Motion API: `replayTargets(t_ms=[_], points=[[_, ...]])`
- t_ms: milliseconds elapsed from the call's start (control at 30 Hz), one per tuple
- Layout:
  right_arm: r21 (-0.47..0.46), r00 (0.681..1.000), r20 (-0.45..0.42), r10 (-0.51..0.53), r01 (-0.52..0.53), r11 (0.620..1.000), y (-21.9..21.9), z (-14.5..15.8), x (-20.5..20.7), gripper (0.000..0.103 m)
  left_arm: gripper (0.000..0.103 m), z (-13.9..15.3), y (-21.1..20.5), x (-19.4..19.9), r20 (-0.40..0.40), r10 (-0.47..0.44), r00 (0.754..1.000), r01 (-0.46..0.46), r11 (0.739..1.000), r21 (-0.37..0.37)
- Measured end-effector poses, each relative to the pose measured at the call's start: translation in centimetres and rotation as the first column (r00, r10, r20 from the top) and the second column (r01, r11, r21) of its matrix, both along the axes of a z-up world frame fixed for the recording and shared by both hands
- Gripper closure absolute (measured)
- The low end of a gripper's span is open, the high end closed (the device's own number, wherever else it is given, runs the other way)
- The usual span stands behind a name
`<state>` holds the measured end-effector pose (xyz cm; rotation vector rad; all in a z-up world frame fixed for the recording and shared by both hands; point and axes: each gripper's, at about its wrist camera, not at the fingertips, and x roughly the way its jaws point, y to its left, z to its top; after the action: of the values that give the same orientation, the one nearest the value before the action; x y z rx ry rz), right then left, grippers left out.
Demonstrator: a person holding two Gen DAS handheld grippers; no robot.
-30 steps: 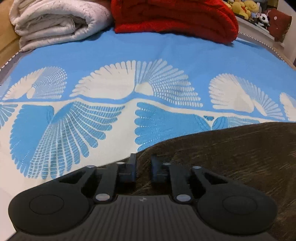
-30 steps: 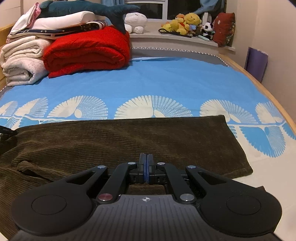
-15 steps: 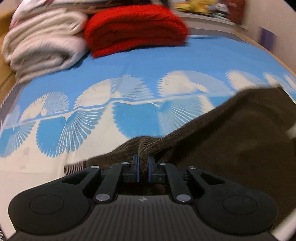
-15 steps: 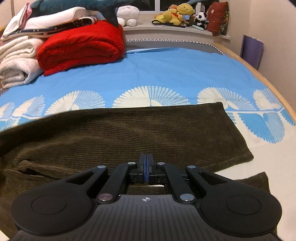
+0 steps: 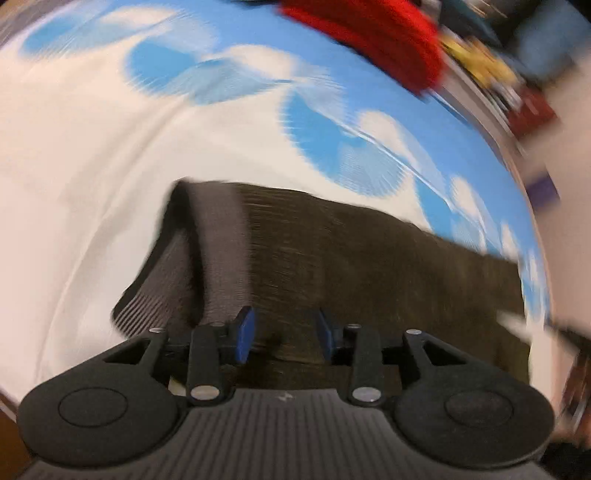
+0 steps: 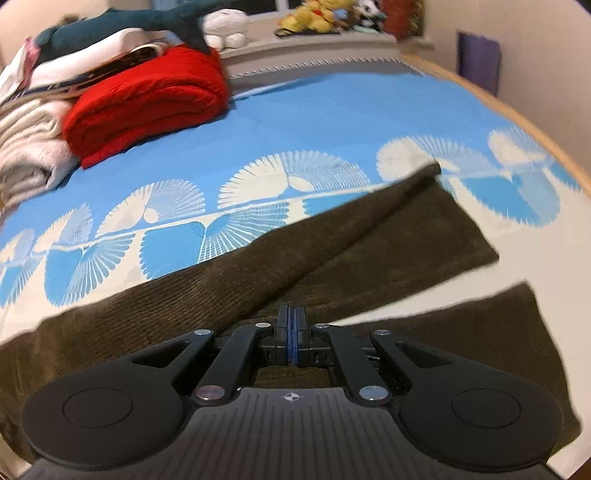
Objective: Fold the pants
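Note:
Brown corduroy pants (image 6: 184,306) lie across the blue-and-white bedsheet (image 6: 332,103). My right gripper (image 6: 291,332) is shut on the cloth, and a taut ridge runs from its fingertips to the far leg's hem (image 6: 436,170). The other leg (image 6: 480,332) lies nearer, at the right. The left wrist view is blurred. In it my left gripper (image 5: 284,334) hovers over the pants (image 5: 369,266), beside the grey ribbed waistband (image 5: 218,251). Its jaws are opening, and the blue pads (image 5: 242,334) stand apart without pressing the cloth beneath them.
A folded red blanket (image 6: 147,99) and a pile of white bedding (image 6: 26,140) sit at the back left of the bed. Plush toys (image 6: 314,18) line the ledge behind. The wooden bed edge (image 6: 517,110) curves along the right.
My left gripper was pinching the pants' edge and has let go, with its jaws now apart, and it has swung across over the waistband. The right gripper stays shut, and the leg is now drawn into a ridge.

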<state>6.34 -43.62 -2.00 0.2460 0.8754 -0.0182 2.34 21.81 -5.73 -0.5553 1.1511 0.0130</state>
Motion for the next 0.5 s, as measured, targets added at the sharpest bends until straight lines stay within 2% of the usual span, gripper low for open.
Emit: replayTargets(t_ms=[100,133,167,233,333,400,433,500], points=[[0.053,0.999,-0.016,-0.044,0.044,0.998,-0.8,-0.5,0.3,0.103,0.054,-2.0,1.0,0.8,-0.097,0.071,0.993,-0.071,0.997,0.001],[0.07,0.998,-0.021,-0.059,0.06,0.996,-1.1,-0.6,0.4,0.102,0.048,-2.6,1.0,1.1,-0.117,0.08,0.99,-0.08,0.997,0.008],[0.093,0.997,-0.025,-0.075,0.077,0.993,-1.3,-0.8,0.6,0.102,0.043,-2.9,1.1,1.6,-0.129,0.089,0.988,-0.087,0.996,0.02],[0.137,0.994,-0.025,-0.105,0.107,0.985,-1.9,-1.1,0.9,0.102,0.04,-3.9,0.9,2.1,-0.138,0.094,0.986,-0.089,0.995,0.038],[0.193,0.989,-0.008,-0.148,0.146,0.97,-2.6,-1.8,1.3,0.102,0.039,-5.1,0.7,3.1,-0.172,0.11,0.979,-0.099,0.992,0.073],[0.226,0.986,0.002,-0.169,0.164,0.96,-3.0,-2.7,1.6,0.102,0.039,-5.1,0.6,3.7,-0.165,0.108,0.98,-0.095,0.992,0.087],[0.241,0.984,-0.02,-0.178,0.177,0.954,-3.2,-3.3,2.0,0.098,0.04,-5.1,0.4,4.0,-0.163,0.1,0.982,-0.086,0.992,0.095],[0.285,0.979,-0.018,-0.202,0.199,0.938,-3.8,-3.8,2.6,0.097,0.046,-5.2,-0.1,4.5,-0.176,0.068,0.982,-0.044,0.99,0.138]])
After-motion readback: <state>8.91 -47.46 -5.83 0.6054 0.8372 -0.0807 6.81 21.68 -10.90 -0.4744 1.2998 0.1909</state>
